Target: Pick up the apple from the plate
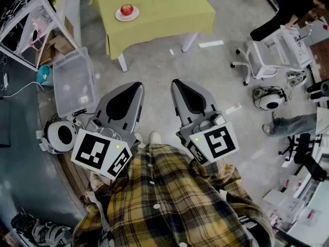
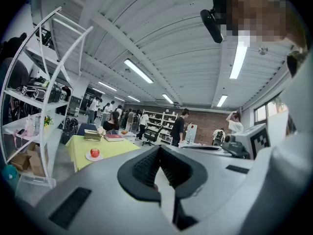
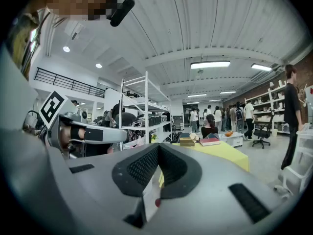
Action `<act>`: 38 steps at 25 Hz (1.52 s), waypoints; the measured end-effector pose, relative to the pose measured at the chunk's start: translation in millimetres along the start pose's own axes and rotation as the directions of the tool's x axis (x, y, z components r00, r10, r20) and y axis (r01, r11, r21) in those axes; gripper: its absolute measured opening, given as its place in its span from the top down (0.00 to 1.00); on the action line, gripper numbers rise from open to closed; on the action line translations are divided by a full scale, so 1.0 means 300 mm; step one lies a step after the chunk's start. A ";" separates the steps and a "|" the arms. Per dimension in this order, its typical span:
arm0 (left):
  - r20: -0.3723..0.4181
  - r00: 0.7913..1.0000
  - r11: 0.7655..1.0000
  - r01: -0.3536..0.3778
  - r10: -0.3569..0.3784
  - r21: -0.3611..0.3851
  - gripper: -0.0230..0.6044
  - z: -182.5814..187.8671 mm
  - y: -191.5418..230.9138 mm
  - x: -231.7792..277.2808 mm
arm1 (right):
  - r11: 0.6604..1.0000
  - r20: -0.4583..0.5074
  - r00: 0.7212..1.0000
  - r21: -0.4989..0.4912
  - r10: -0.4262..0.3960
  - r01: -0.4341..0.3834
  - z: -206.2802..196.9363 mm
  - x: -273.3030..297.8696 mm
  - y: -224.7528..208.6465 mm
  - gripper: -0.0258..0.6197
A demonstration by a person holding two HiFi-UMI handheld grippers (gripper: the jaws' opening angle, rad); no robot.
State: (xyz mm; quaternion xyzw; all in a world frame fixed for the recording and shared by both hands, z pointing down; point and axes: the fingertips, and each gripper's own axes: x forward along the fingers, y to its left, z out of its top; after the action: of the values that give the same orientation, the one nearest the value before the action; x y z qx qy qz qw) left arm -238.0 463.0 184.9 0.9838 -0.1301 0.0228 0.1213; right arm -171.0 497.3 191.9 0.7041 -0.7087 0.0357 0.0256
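A red apple [image 1: 126, 9] rests on a white plate [image 1: 119, 16] near the front left corner of a table with a yellow-green cloth [image 1: 164, 9], far ahead of me. In the left gripper view the apple [image 2: 95, 152] and plate [image 2: 88, 157] are small at the left. My left gripper [image 1: 134, 88] and right gripper [image 1: 178, 85] are held close to my body, side by side, level and pointing toward the table. Both are shut with nothing between their jaws. In the gripper views the left gripper [image 2: 160, 154] and right gripper [image 3: 159, 153] show only a thin slit between dark pads.
Bare grey floor lies between me and the table. A clear plastic bin [image 1: 72, 84] and a white shelf rack [image 1: 31, 24] stand at the left. A white office chair [image 1: 262, 60] and other gear are at the right. Books [image 2: 113, 137] lie on the table; several people stand far back.
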 end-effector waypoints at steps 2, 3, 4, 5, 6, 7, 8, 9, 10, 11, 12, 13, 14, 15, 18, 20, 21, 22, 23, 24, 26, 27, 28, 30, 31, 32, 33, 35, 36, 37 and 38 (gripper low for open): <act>-0.001 1.000 1.000 0.002 -0.002 0.001 0.95 -0.001 0.000 0.005 | 1.000 0.001 1.000 0.002 -0.003 0.003 -0.001 0.001 -0.006 0.96; -0.001 1.000 1.000 0.003 -0.003 0.001 0.95 -0.001 0.001 0.008 | 1.000 0.002 1.000 0.003 -0.005 0.005 -0.001 0.002 -0.009 0.96; -0.001 1.000 1.000 0.003 -0.003 0.001 0.95 -0.002 0.003 0.011 | 1.000 0.002 1.000 0.004 -0.008 0.008 -0.003 0.003 -0.012 0.96; -0.001 1.000 1.000 0.003 -0.003 0.001 0.95 -0.003 0.005 0.013 | 1.000 0.002 1.000 0.005 -0.011 0.011 -0.004 0.005 -0.015 0.96; -0.001 1.000 1.000 0.003 -0.003 0.001 0.95 -0.004 0.006 0.017 | 1.000 0.002 1.000 0.006 -0.014 0.014 -0.006 0.005 -0.019 0.96; -0.001 1.000 1.000 0.003 -0.003 0.001 0.95 -0.004 0.005 0.021 | 1.000 0.002 1.000 0.006 -0.016 0.016 -0.007 0.003 -0.024 0.96; -0.001 1.000 1.000 0.002 -0.002 0.001 0.95 -0.005 0.002 0.026 | 1.000 0.001 1.000 0.007 -0.017 0.017 -0.008 0.000 -0.030 0.96; -0.001 1.000 1.000 0.002 -0.002 0.001 0.95 -0.006 -0.004 0.032 | 1.000 0.001 1.000 0.007 -0.017 0.017 -0.008 -0.005 -0.037 0.96; -0.002 1.000 1.000 0.002 -0.002 0.001 0.95 -0.006 -0.009 0.038 | 1.000 0.001 1.000 0.007 -0.017 0.017 -0.008 -0.010 -0.044 0.96; -0.001 1.000 1.000 0.001 -0.001 0.002 0.95 -0.007 -0.015 0.044 | 1.000 0.001 1.000 0.007 -0.017 0.017 -0.008 -0.015 -0.052 0.96; 0.000 1.000 1.000 0.001 -0.001 0.003 0.95 -0.007 -0.021 0.050 | 1.000 0.002 1.000 0.008 -0.016 0.016 -0.008 -0.020 -0.059 0.96; 0.001 1.000 1.000 -0.001 0.001 0.003 0.95 -0.007 -0.027 0.055 | 1.000 0.002 1.000 0.008 -0.014 0.014 -0.009 -0.025 -0.065 0.96; 0.003 1.000 1.000 -0.003 0.003 0.005 0.95 -0.007 -0.032 0.058 | 1.000 0.003 1.000 0.007 -0.011 0.011 -0.009 -0.031 -0.070 0.96; 0.006 1.000 1.000 -0.007 0.007 0.006 0.95 -0.007 -0.038 0.061 | 1.000 0.004 1.000 0.007 -0.008 0.008 -0.010 -0.036 -0.076 0.96; 0.012 1.000 1.000 -0.024 0.024 0.006 0.95 -0.014 -0.058 0.064 | 1.000 0.007 1.000 0.007 0.004 -0.004 -0.013 -0.059 -0.091 0.96; 0.014 0.999 0.999 -0.037 0.037 0.003 0.95 -0.021 -0.071 0.061 | 1.000 0.007 1.000 0.007 0.011 -0.011 -0.018 -0.077 -0.099 0.96; 0.015 0.999 0.999 -0.044 0.044 0.002 0.95 -0.025 -0.075 0.059 | 1.000 0.006 1.000 0.007 0.015 -0.015 -0.022 -0.084 -0.103 0.97; 0.015 0.999 0.999 -0.050 0.050 0.001 0.95 -0.029 -0.078 0.057 | 1.000 0.005 1.000 0.008 0.018 -0.018 -0.026 -0.088 -0.106 0.96; 0.014 0.998 0.998 -0.056 0.056 0.000 0.95 -0.032 -0.078 0.057 | 1.000 0.003 1.000 0.009 0.021 -0.021 -0.030 -0.090 -0.109 0.96; 0.012 0.998 0.998 -0.060 0.060 -0.001 0.95 -0.036 -0.077 0.058 | 1.000 0.001 1.000 0.011 0.023 -0.023 -0.035 -0.089 -0.113 0.96; 0.008 0.998 0.998 -0.066 0.066 -0.002 0.95 -0.042 -0.070 0.065 | 1.000 -0.005 1.000 0.012 0.028 -0.028 -0.045 -0.082 -0.118 0.96; 0.007 0.998 0.998 -0.067 0.067 -0.001 0.95 -0.043 -0.063 0.070 | 1.000 -0.009 1.000 0.011 0.030 -0.030 -0.050 -0.074 -0.120 0.96; 0.006 0.998 0.998 -0.068 0.068 -0.001 0.95 -0.043 -0.053 0.075 | 0.999 -0.011 0.999 0.010 0.031 -0.031 -0.054 -0.063 -0.121 0.96; 0.007 0.998 0.998 -0.068 0.068 -0.001 0.95 -0.039 -0.021 0.087 | 0.999 -0.013 0.999 0.011 0.031 -0.031 -0.057 -0.030 -0.123 0.97; 0.006 0.998 0.998 -0.067 0.067 -0.001 0.95 -0.036 -0.002 0.096 | 0.999 -0.012 0.999 0.012 0.031 -0.031 -0.058 -0.010 -0.125 0.96; 0.005 0.998 0.998 -0.065 0.065 -0.001 0.95 -0.033 0.016 0.106 | 0.999 -0.013 0.999 0.013 0.031 -0.031 -0.058 0.011 -0.127 0.96; 0.003 0.998 0.998 -0.062 0.062 -0.001 0.95 -0.029 0.036 0.119 | 0.999 -0.014 0.999 0.014 0.029 -0.029 -0.059 0.034 -0.132 0.96; 0.000 0.999 0.999 -0.052 0.052 -0.001 0.95 -0.021 0.079 0.148 | 1.000 -0.016 1.000 0.016 0.022 -0.022 -0.061 0.084 -0.144 0.96; -0.001 0.999 0.999 -0.046 0.046 -0.001 0.95 -0.016 0.107 0.164 | 1.000 -0.017 1.000 0.016 0.017 -0.017 -0.062 0.113 -0.150 0.96; -0.003 0.999 0.999 -0.042 0.042 0.000 0.95 -0.011 0.137 0.180 | 1.000 -0.018 1.000 0.017 0.014 -0.013 -0.063 0.147 -0.156 0.97; -0.005 0.999 0.999 -0.038 0.038 0.001 0.95 -0.004 0.169 0.198 | 1.000 -0.018 1.000 0.018 0.011 -0.011 -0.062 0.182 -0.162 0.96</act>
State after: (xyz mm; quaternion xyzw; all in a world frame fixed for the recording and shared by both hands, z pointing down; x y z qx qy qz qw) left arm -194.1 401.0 202.5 0.9812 -0.1484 0.0275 0.1206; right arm -123.1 444.3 215.8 0.7001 -0.7120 0.0486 0.0254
